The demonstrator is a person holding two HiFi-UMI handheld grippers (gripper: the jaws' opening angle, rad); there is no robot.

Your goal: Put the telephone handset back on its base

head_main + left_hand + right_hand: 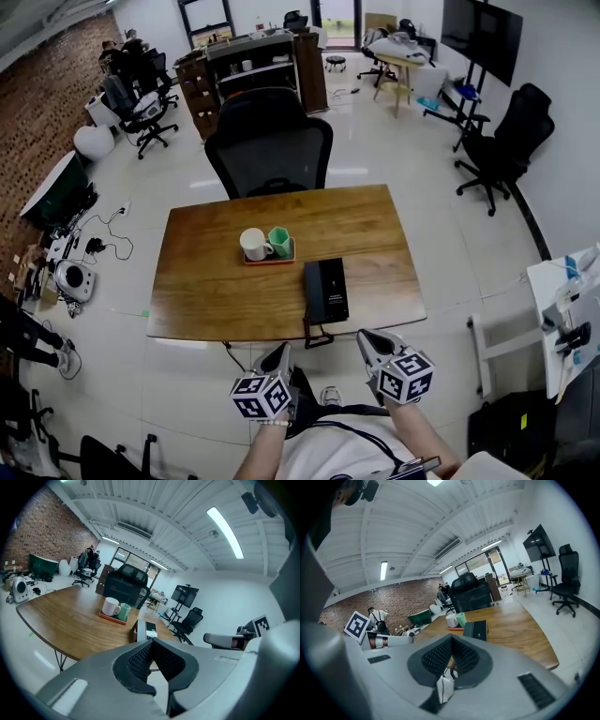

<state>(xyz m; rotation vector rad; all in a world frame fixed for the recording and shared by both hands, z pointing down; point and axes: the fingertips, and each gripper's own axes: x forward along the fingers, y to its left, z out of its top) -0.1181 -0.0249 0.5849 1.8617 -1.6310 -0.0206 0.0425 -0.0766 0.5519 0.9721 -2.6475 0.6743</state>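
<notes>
A black telephone (326,289) lies near the front edge of the wooden table (216,281). A long dark bar along its left side looks like the handset (310,291); I cannot tell whether it sits in the cradle. Its coiled cord (317,335) hangs over the table's front edge. Both grippers are held low in front of the table, apart from the phone. My left gripper (278,354) is shut with nothing in it. My right gripper (367,339) is also shut and empty. The phone (146,630) shows beyond the left gripper (151,641), and the phone (476,630) beyond the right gripper (452,639).
An orange tray (269,260) with a white mug (253,244) and a green cup (279,241) stands just behind the phone. A black office chair (269,141) is pushed up to the table's far side. More chairs and desks stand around the room.
</notes>
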